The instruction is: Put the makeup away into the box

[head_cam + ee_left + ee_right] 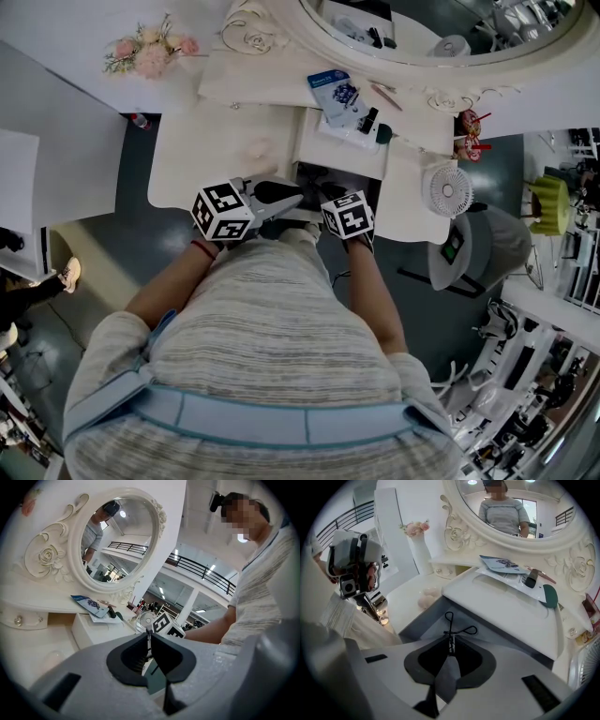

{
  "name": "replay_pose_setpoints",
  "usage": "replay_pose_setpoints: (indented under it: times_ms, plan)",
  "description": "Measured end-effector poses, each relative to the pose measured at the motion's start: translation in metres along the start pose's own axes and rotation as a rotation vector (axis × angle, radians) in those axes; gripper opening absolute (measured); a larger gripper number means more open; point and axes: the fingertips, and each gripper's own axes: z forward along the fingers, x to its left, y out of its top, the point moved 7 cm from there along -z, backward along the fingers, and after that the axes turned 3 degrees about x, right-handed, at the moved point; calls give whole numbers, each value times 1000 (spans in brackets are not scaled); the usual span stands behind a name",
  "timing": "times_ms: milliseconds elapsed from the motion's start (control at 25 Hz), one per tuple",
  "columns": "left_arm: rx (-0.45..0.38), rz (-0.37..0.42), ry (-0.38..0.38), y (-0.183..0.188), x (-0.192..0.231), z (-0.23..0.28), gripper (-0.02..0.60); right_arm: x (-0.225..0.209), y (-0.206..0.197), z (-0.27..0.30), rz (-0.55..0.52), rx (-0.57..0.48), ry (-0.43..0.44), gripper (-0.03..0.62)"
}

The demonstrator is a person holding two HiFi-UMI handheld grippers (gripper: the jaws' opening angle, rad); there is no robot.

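Several makeup pieces lie out in the head view, upper middle of the frame: a blue packet (335,94), a black tube (368,120) and a dark green piece (383,134), all on top of what looks to be the white box (337,157). By my reading, most of the putting away is left. Just below them the left gripper (286,197) and right gripper (328,192) sit close together.

In the left gripper view, lower middle, the jaws are pressed together with nothing visible between them.

In the right gripper view the jaws are clamped on a black eyelash curler (449,632), its loops sticking out beyond the tips at mid-frame, short of the box
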Motion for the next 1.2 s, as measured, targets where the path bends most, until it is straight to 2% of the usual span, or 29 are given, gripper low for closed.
replay_pose_setpoints:
  times_ms: [320,520,800,1200]
  plan:
    - [-1,1,-5,1,1,2,17,3,4,-8,9,-20,-2,24]
    - [1,2,-6,2,0,3,17,2,16,-30,17,-83,-14,23]
    - [-1,3,-6,2,0,4,17,-11,41,-58,26,-196,-88,24]
    - [-3,-1,4,2,2,3,17,-52,59,-64,86,-237,-211,25]
